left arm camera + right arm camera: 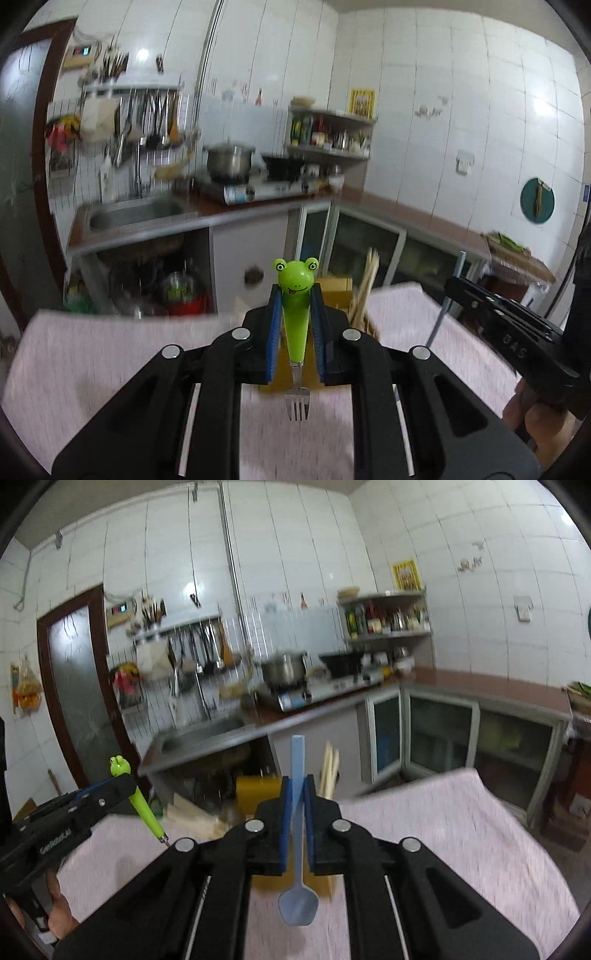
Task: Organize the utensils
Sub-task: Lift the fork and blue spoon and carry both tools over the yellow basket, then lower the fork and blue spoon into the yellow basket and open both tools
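Now fork [295, 332] and spoon [297, 849] sit clamped between fingers [272, 332]

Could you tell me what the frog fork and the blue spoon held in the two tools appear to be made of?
Frog fork: the green handle looks like glossy moulded plastic, with a bright highlight on the frog head; the tines look like polished metal, silvery and reflective.

Blue spoon: it seems to be pale plastic, slightly translucent with a dull sheen, one colour from handle to bowl. Blur leaves the exact finish uncertain.
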Available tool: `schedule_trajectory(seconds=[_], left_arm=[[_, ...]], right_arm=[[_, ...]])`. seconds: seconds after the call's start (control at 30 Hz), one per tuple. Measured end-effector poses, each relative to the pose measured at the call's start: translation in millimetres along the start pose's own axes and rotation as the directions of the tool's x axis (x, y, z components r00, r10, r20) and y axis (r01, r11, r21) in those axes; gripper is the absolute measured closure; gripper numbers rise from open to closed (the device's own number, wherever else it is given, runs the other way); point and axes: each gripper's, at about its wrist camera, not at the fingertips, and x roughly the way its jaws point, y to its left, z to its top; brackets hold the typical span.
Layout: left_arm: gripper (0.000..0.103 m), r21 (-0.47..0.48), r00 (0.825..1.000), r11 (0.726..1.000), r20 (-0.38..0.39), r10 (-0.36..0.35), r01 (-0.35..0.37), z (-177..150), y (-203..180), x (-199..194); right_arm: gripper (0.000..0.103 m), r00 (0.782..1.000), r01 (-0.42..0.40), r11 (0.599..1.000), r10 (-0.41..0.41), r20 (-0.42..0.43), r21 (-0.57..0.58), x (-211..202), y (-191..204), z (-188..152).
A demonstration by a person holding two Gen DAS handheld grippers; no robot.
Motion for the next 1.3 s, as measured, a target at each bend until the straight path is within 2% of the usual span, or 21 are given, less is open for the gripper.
schedule_trajectory(seconds=[0.07,0.17,0.33,0.4,0.53,0.63,0.67,0.77,0.9,0.93,0.97,1.03,1.17,1.23,1.3], left_arm=[[0.089,0.029,0.999,1.0,0.033,0.008,-0.009,20.0,-7.7,13.2],[0.089,0.023,0.998,0.999,0.062,0.022,-0.023,34.9,-8.1,35.6],[0.089,0.007,0.996,1.0,0.086,0.027,-0.027,30.8,1.0,77.6],[0.089,0.003,0.997,1.0,0.072,0.01,-0.011,20.5,6.1,91.5],[0.089,0.022,0.999,0.999,0.023,-0.028,0.028,-10.6,6.4,114.2],[0.089,0.034,1.0,0.999,-0.015,-0.012,0.013,-29.5,10.2,125.0],[0.089,0.049,1.0,0.999,-0.005,0.011,-0.011,-33.2,9.9,125.1],[0.089,0.062,1.0,0.998,-0.003,0.004,-0.004,-35.8,10.4,122.8],[0.088,0.014,1.0,1.0,0.002,-0.002,0.002,-31.0,16.5,114.1],[0.085,0.006,1.0,1.0,0.005,-0.006,0.006,-31.2,16.9,109.5],[0.082,-0.003,1.0,1.0,0.011,-0.011,0.011,-29.3,18.8,104.8],[0.059,-0.02,0.999,1.0,0.031,-0.01,0.011,-24.6,24.1,89.5],[0.04,-0.038,0.997,0.999,0.073,0.001,0.002,-17.4,29.6,51.8],[0.02,-0.051,0.996,0.999,0.083,0.014,-0.01,-19.0,34.9,27.6],[0.01,-0.055,0.994,0.998,0.101,0.034,-0.028,-25.2,40.0,1.9]], right_arm=[[0.096,1.0,0.002,1.0,-0.002,0.03,-0.004,12.4,-1.0,18.4],[0.096,0.997,0.012,1.0,-0.01,0.081,-0.028,30.3,2.2,34.3],[0.096,0.991,-0.004,0.999,0.009,0.133,-0.043,63.6,4.0,29.8],[0.096,0.993,-0.002,0.999,0.007,0.116,-0.047,75.6,3.1,18.8],[0.096,1.0,-0.02,0.998,0.021,0.017,-0.055,100.9,-0.9,-15.8],[0.096,1.0,-0.016,0.997,0.015,-0.023,-0.072,109.4,-2.2,-39.2],[0.096,0.999,-0.019,0.997,0.017,-0.034,-0.069,111.5,-4.0,-44.5],[0.096,0.997,-0.026,0.998,0.023,-0.068,-0.054,118.2,-8.7,-58.4],[0.095,0.997,-0.027,0.998,0.023,-0.075,-0.05,119.1,-10.5,-67.0],[0.092,0.997,-0.028,0.998,0.024,-0.069,-0.052,115.5,-10.6,-65.6],[0.07,0.998,-0.026,0.998,0.022,-0.064,-0.055,112.4,-10.8,-64.2],[0.037,1.0,-0.006,0.998,0.005,-0.026,-0.062,96.9,-9.8,-57.0],[0.036,1.0,0.012,0.996,-0.013,-0.005,-0.092,67.5,-5.6,-45.2],[0.029,0.999,0.034,0.993,-0.034,-0.001,-0.113,44.4,-2.3,-44.6],[0.023,0.999,0.044,0.992,-0.044,0.003,-0.12,25.2,1.0,-46.3]])
